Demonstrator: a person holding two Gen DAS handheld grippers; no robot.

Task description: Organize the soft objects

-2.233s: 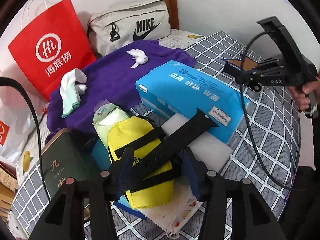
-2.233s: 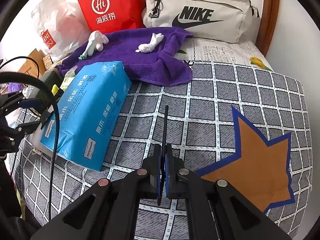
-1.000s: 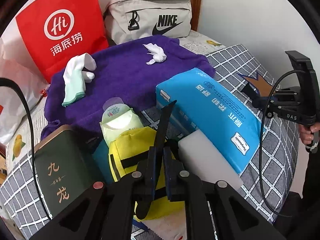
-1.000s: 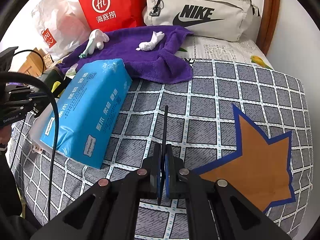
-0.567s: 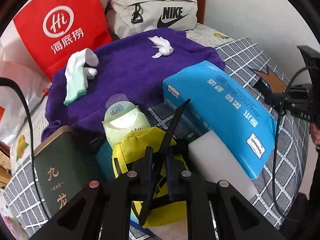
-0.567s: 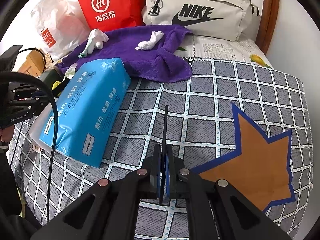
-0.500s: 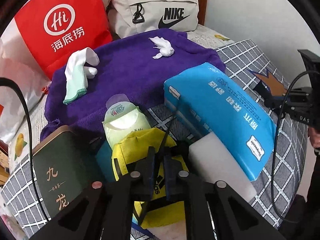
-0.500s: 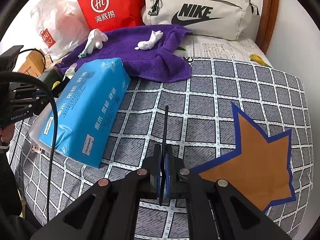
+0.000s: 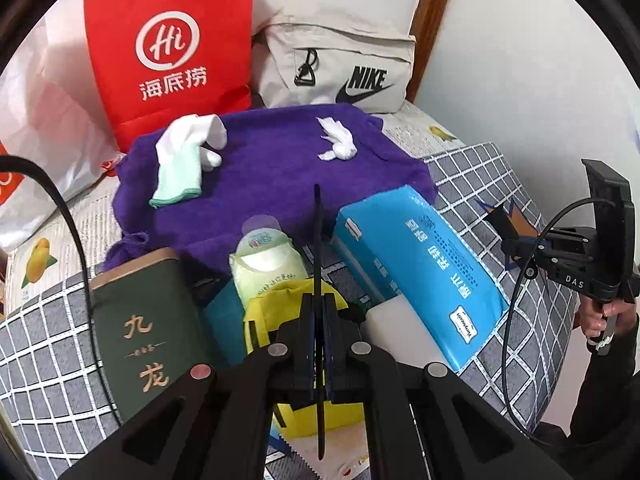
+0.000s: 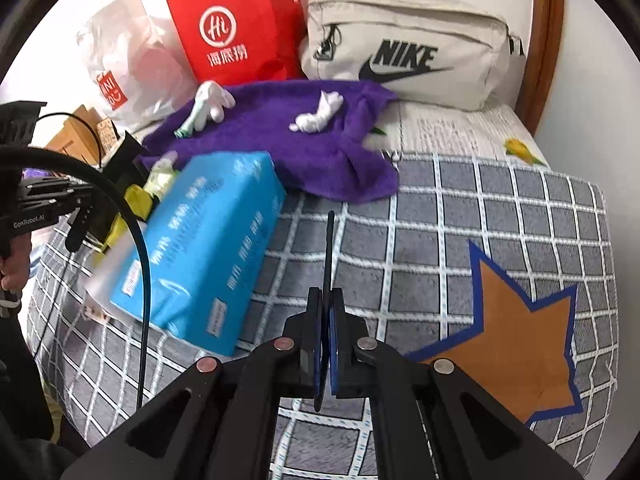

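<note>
My left gripper [image 9: 318,320] is shut on a black strap [image 9: 318,248] that stands on edge, above a yellow pouch [image 9: 276,312]. My right gripper [image 10: 327,312] is shut on another black strap [image 10: 329,252] over the checked blanket [image 10: 460,216]. A purple towel [image 9: 272,172] lies at the back with a white-and-mint sock [image 9: 180,168] and a crumpled white cloth [image 9: 336,146] on it. The towel also shows in the right wrist view [image 10: 304,148]. A blue tissue pack [image 9: 420,268] lies right of the pouch, and it shows left of centre in the right wrist view [image 10: 208,248].
A red paper bag [image 9: 168,48] and a beige Nike bag [image 9: 344,68] stand at the back. A green book [image 9: 140,328], a pale green wipes pack [image 9: 268,268] and a white foam block [image 9: 400,340] crowd the pouch. An orange star [image 10: 516,332] marks the blanket.
My left gripper closed on the black strap, which went from lying flat across the yellow pouch to standing on edge, and moved forward and up. My right gripper stayed shut and moved slightly forward.
</note>
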